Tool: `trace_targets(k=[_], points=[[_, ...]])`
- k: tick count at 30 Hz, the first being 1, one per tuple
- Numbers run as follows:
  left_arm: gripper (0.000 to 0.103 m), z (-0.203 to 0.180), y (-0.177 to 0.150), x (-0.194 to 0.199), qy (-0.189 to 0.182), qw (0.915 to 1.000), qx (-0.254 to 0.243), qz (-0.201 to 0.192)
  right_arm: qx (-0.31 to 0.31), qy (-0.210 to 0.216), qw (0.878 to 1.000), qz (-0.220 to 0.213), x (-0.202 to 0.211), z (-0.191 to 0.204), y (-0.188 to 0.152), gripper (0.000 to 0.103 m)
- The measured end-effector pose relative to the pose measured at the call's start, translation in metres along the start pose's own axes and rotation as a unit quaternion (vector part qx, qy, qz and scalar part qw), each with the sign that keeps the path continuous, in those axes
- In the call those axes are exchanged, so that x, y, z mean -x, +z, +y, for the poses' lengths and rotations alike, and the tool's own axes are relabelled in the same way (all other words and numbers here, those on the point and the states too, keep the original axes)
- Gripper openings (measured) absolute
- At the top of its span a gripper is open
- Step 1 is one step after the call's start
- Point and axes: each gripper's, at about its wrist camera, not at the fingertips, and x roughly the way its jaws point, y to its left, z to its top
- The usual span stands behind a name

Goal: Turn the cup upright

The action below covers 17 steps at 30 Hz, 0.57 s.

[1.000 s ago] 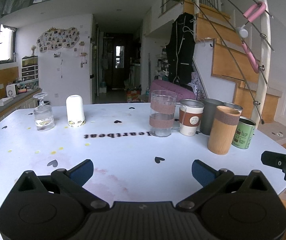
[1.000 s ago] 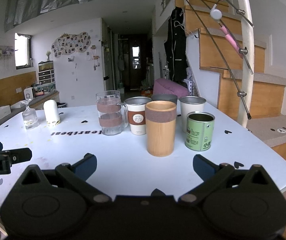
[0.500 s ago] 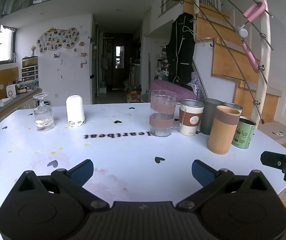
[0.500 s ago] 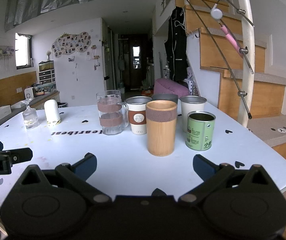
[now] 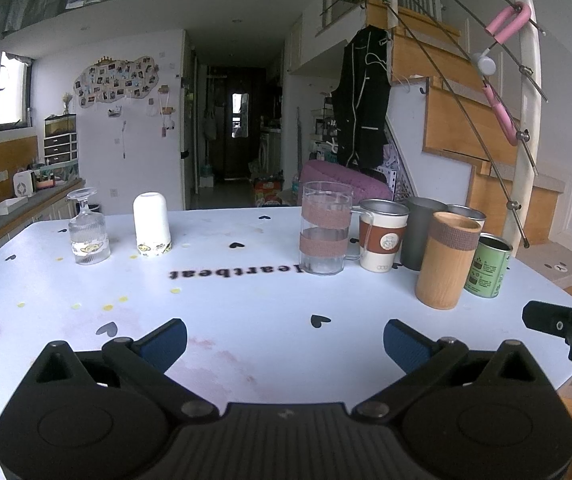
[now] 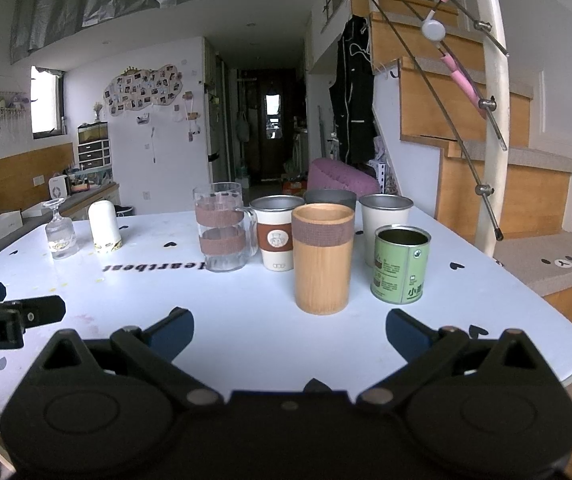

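A white cup (image 5: 151, 225) stands upside down at the far left of the white table (image 5: 246, 304), next to an upside-down stemmed glass (image 5: 87, 232). Both also show in the right wrist view, the white cup (image 6: 104, 227) and the glass (image 6: 60, 236). My left gripper (image 5: 284, 340) is open and empty, low over the near table edge, far from them. My right gripper (image 6: 289, 332) is open and empty, in front of a wooden cup (image 6: 322, 258).
Upright cups stand in a group at the right: a clear glass mug (image 5: 326, 229), a sleeved metal cup (image 5: 383, 241), a dark cup (image 5: 421, 232), the wooden cup (image 5: 447, 260), a green tin (image 5: 487, 266). The table edge (image 6: 557, 320) and stairs lie to the right.
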Motion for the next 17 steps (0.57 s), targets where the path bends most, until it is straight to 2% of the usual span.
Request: trace_targets(k=[17], points=[[0.103,0.0024,0.001,0.0001,0.004,1.0,0.0,0.0,0.0,0.0,1.0,0.0,0.0002,0.0009,0.0001,0.103]])
